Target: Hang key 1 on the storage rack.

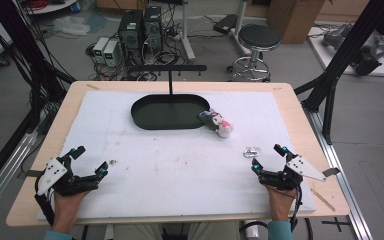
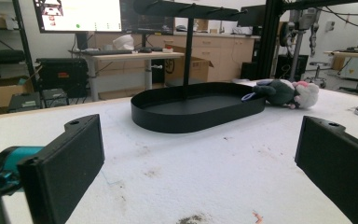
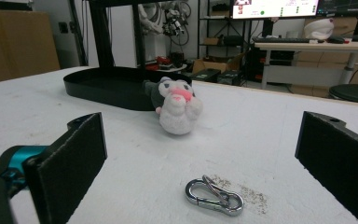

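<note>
While both claws rest spread wide on the white-padded counter (image 1: 180, 165), left claw (image 1: 91, 161) and right claw (image 1: 267, 157), a shiny metal carabiner (image 3: 214, 195) lies just before the right one, a fuzzy plush toy (image 3: 177, 106) touching the smooth black oval tray (image 1: 150, 120).

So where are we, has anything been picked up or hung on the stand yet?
Nothing looks done. The plush toy lies on the mat against the black tray, and the carabiner lies loose in front of the right tongs. Both the right and left tongs are open and hold nothing. Grasping either item is still ahead.
</note>
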### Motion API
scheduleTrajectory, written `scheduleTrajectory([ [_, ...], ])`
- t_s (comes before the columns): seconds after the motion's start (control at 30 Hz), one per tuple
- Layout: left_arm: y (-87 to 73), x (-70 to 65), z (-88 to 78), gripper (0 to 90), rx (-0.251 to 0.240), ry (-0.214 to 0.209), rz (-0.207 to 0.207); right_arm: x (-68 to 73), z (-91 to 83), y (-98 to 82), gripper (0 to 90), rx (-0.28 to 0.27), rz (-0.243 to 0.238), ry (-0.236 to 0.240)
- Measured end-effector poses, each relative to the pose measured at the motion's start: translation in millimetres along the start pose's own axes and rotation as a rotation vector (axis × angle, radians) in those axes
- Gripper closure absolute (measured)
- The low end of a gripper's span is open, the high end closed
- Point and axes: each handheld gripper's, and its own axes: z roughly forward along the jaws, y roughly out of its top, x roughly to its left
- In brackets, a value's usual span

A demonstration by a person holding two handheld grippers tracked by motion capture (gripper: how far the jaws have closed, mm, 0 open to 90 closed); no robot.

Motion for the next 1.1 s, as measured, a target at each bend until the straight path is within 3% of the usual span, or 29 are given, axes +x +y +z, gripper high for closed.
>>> scheduleTrajectory([
  [0.27,-0.1,0.5,-0.2,1.7,-0.004,0.001,-0.005,-3.0,6.9,13.4,1.2,0.051,0.004,0.013],
  [0.37,-0.1,0.1,-0.5,1.7,-0.002,0.000,0.002,-6.3,11.1,30.7,1.2,0.099,-0.017,0.032],
  [0.67,-0.1,0.6,-0.1,1.7,-0.004,0.002,-0.007,-18.2,26.6,71.6,1.2,0.174,-0.032,0.109],
  [0.7,-0.1,0.5,-0.1,1.7,-0.004,0.002,-0.005,-20.5,33.8,83.5,1.2,0.206,-0.039,0.132],
  [0.77,-0.1,0.4,-0.2,1.7,-0.004,0.002,-0.005,-20.8,35.6,86.1,1.2,0.213,-0.039,0.139],
  [0.8,-0.1,0.4,-0.2,1.7,-0.004,0.002,-0.005,-23.3,45.1,97.0,1.2,0.245,-0.041,0.170],
  [0.9,0.0,0.4,-0.4,1.7,0.000,0.001,0.000,-24.4,52.1,103.5,1.2,0.268,-0.055,0.183],
  [0.93,0.0,0.5,-0.5,1.7,0.001,0.000,0.002,-24.9,61.9,110.3,1.2,0.307,-0.072,0.196],
  [1.0,0.0,0.4,-0.4,1.7,0.000,0.001,0.001,-25.7,65.3,112.1,1.2,0.318,-0.078,0.204],
  [1.1,0.0,0.2,-0.4,1.7,0.000,0.001,0.003,-26.1,84.3,120.4,1.2,0.381,-0.087,0.227],
])
